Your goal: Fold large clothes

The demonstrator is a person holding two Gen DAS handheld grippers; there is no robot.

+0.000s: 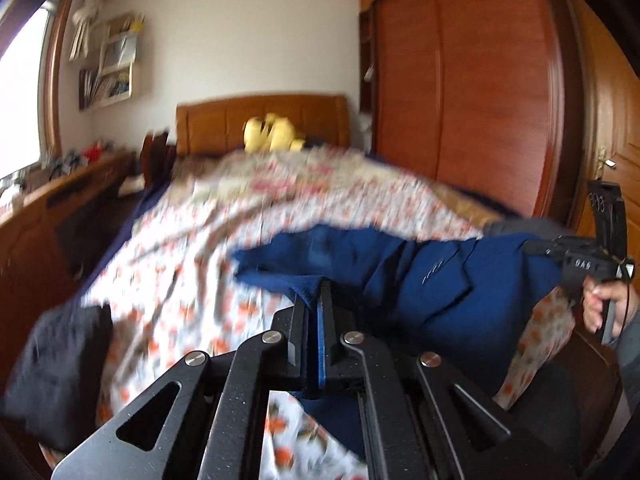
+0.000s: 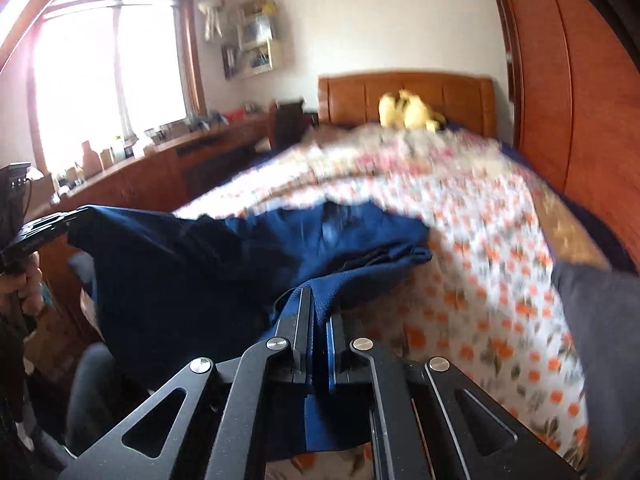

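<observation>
A dark blue jacket (image 1: pixel 420 276) hangs stretched between my two grippers above the near end of the bed; it also shows in the right wrist view (image 2: pixel 240 256). My left gripper (image 1: pixel 316 292) is shut on one edge of the jacket. My right gripper (image 2: pixel 320 300) is shut on the other edge. The right gripper shows at the far right of the left wrist view (image 1: pixel 536 248), and the left gripper at the far left of the right wrist view (image 2: pixel 68 220). The jacket's far part rests on the floral bedcover (image 1: pixel 224 216). Both views are motion-blurred.
A black folded garment (image 1: pixel 60 368) lies on the bed at the near left. A grey garment (image 2: pixel 600 320) lies at the bed's right edge. A yellow plush toy (image 1: pixel 272 132) sits by the headboard. A wooden wardrobe (image 1: pixel 460 80) stands on the right, a low cabinet (image 2: pixel 140 172) under the window on the left.
</observation>
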